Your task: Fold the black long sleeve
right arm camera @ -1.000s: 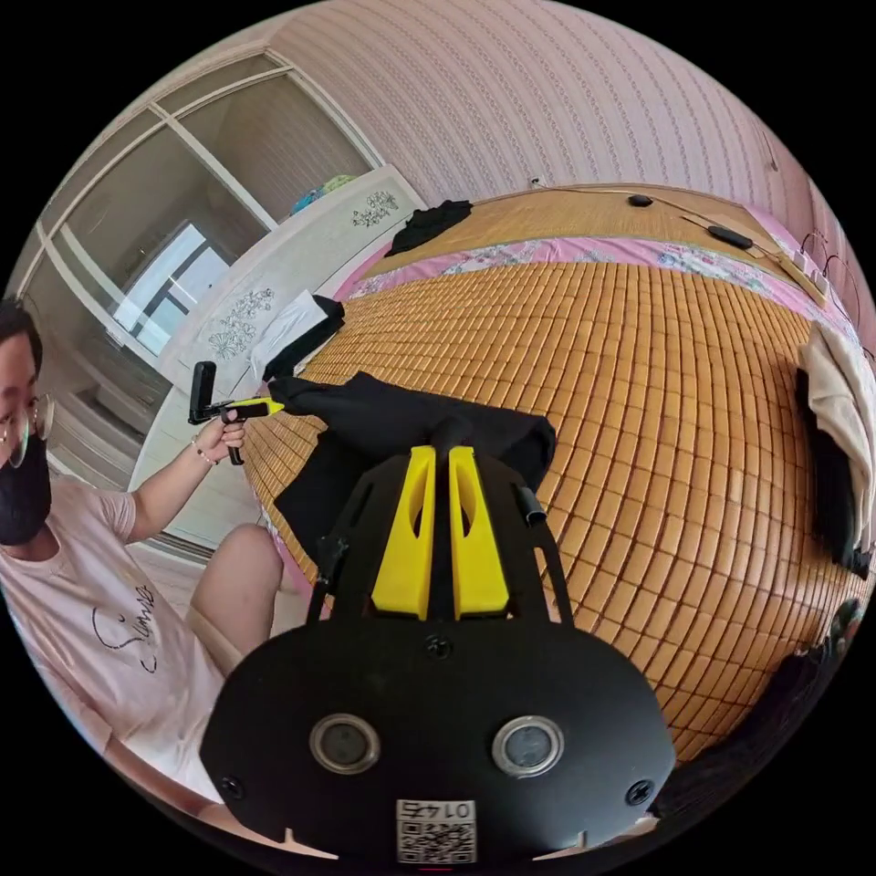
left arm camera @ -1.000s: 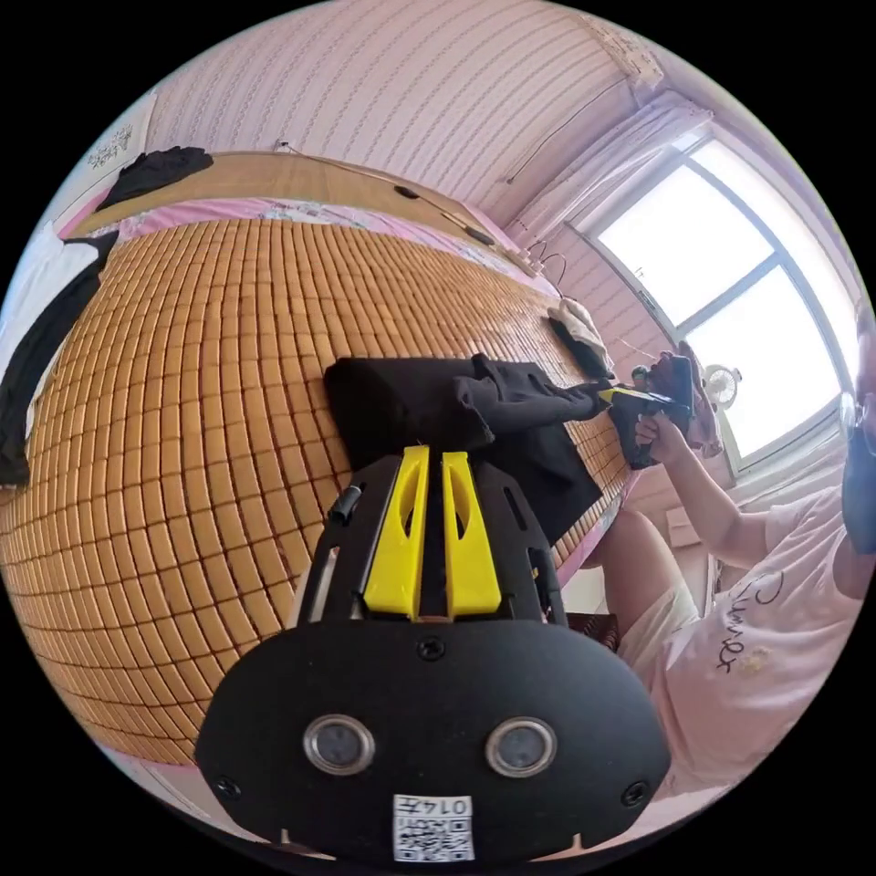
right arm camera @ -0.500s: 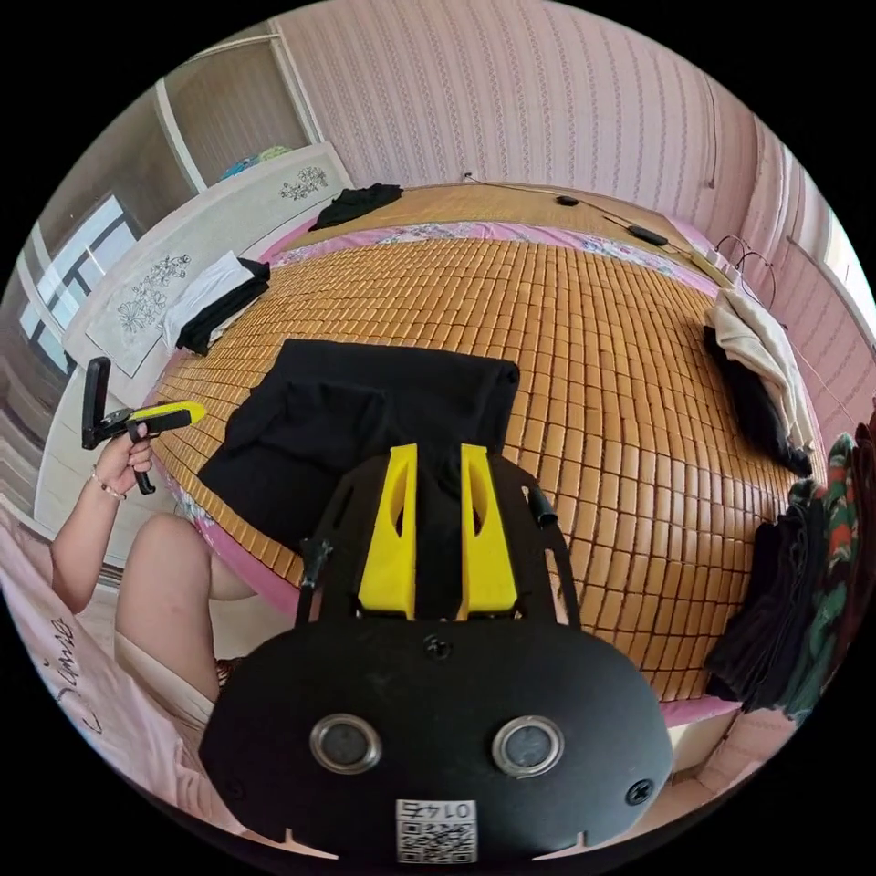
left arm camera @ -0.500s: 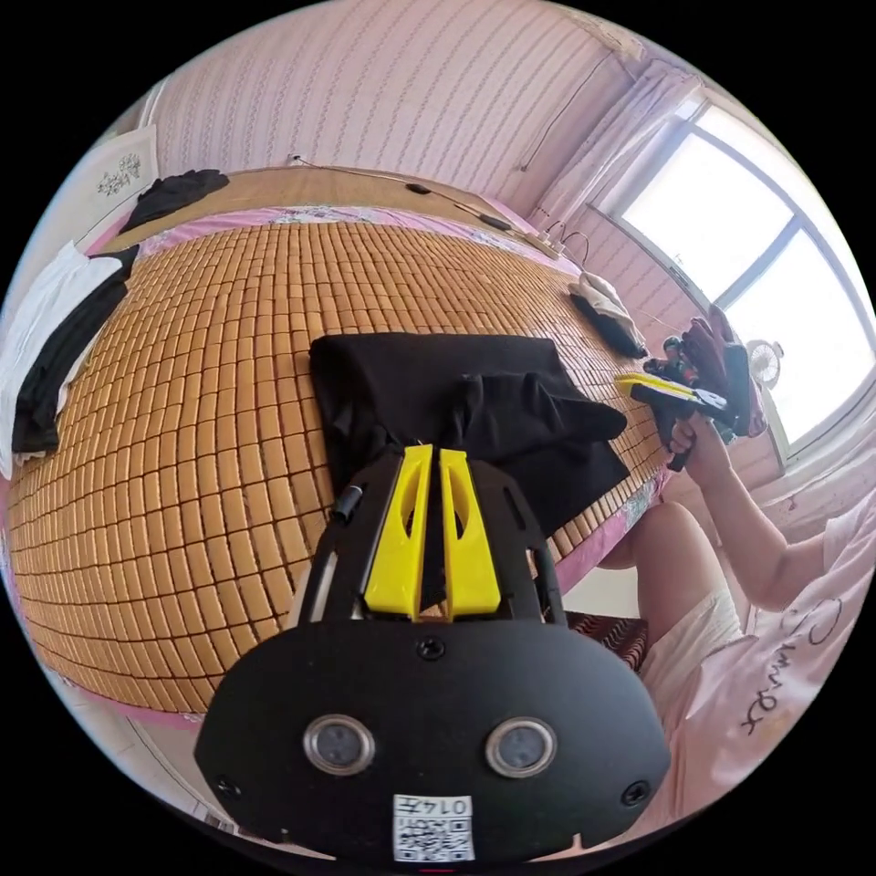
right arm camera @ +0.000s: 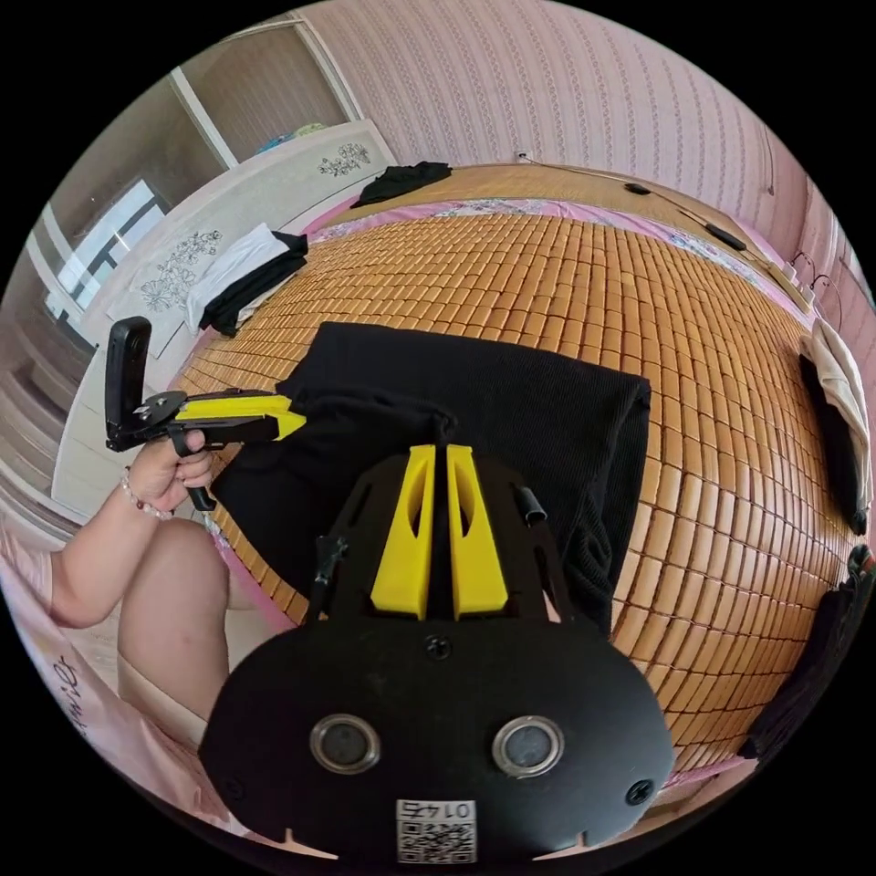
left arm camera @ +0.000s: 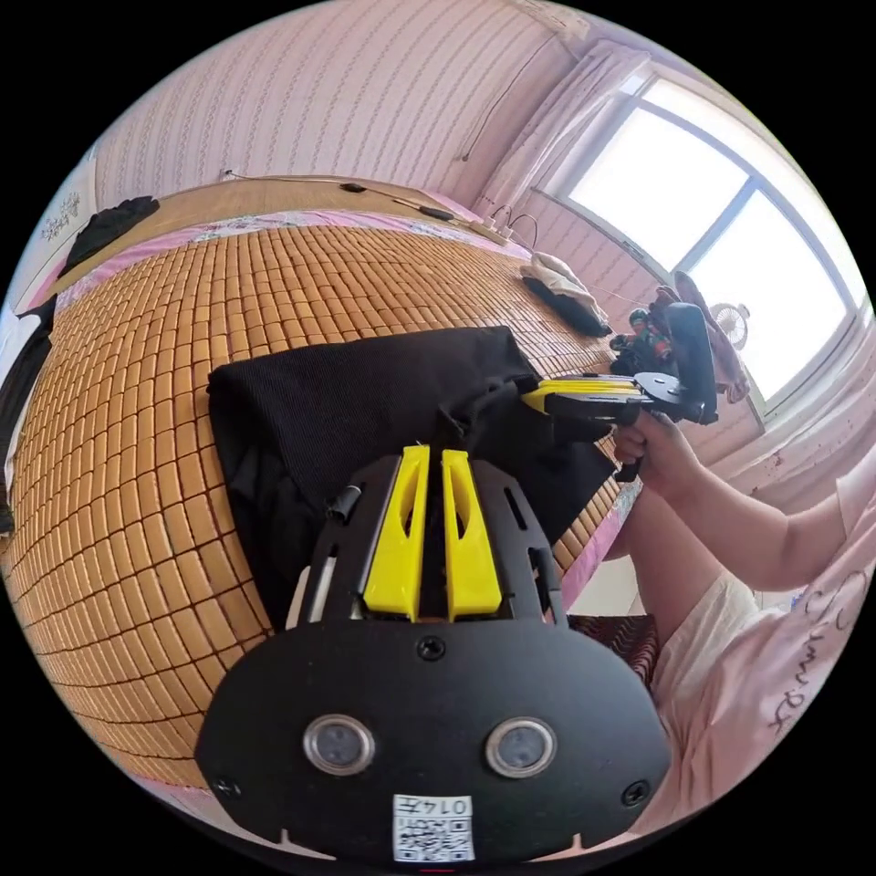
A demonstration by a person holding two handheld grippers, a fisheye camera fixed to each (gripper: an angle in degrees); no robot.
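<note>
Hidden under each camera housing: the near part of the black shirt (left arm camera: 365,401), so its closest hem cannot be made out. Cut off at the rims of both views: the far corners of the bed and most of the person.

Pink striped walls all round; a big bright window (left arm camera: 721,237) in the left gripper view, a white cabinet (right arm camera: 228,237) with flower prints in the right gripper view. Wide bed covered by a tan bamboo mat (right arm camera: 620,274), pink sheet peeping out along its edges. Shirt lying folded into a rough rectangle at the near edge of the mat, one corner hanging slightly over the side beside the person's knee. Plenty of bare mat beyond the shirt and to its far side.

Smaller heaps well apart from it: white and black clothes (right arm camera: 246,274) at one edge, cream and dark ones (left arm camera: 561,287) at the other, a black item (right arm camera: 401,181) by the headboard.

Left hand-held gripper (left arm camera: 427,456): yellow jaws nearly together over dark cloth, a true pinch impossible to confirm. Right hand-held gripper (right arm camera: 436,454): same, jaws close, grip unclear.
</note>
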